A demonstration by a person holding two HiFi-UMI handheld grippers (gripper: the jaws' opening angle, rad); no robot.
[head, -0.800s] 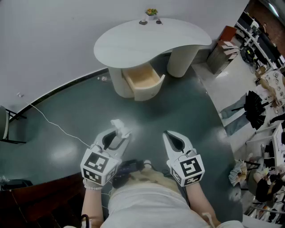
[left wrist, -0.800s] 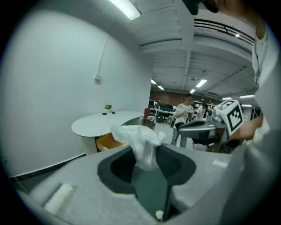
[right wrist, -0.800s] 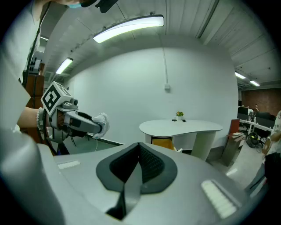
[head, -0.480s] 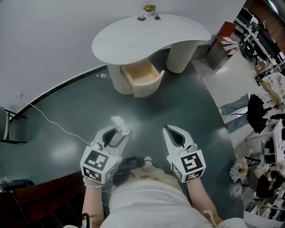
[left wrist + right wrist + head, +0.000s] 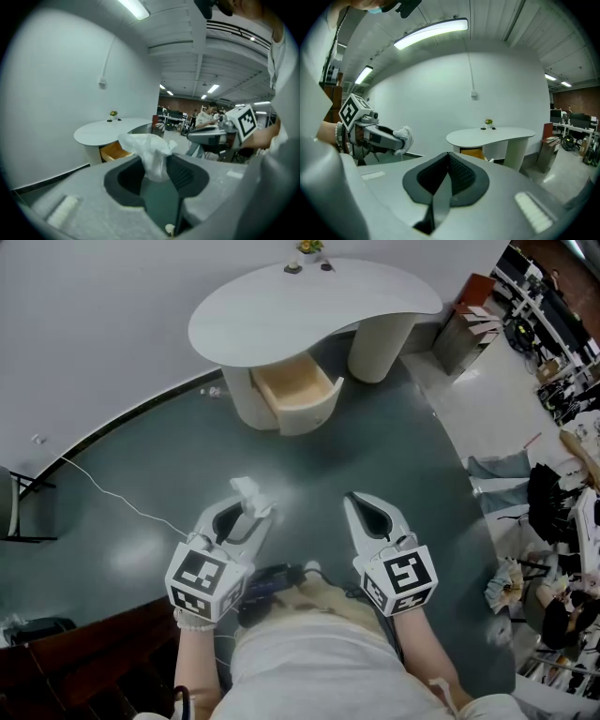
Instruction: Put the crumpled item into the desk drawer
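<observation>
My left tongs [image 5: 249, 514] have the crumpled item [image 5: 247, 493] pinched between their tips, with the jaws standing partly apart around the white wad. The wad's long axis runs along the line of the tongs. Its narrower end sits in the grip, and its bunched, wider end sticks out past the tips, pointing toward the bench [image 5: 281, 310]. It is held in the air well short of the bench, over the dark floor [image 5: 394, 456]. The drawer [image 5: 296, 397] stands pulled out from under the bench top on the side facing me, its wooden inside open to view. My right tongs [image 5: 353, 503] sit beside the left ones, about as far from the bench, their jaws pressed together with nothing between them.
</observation>
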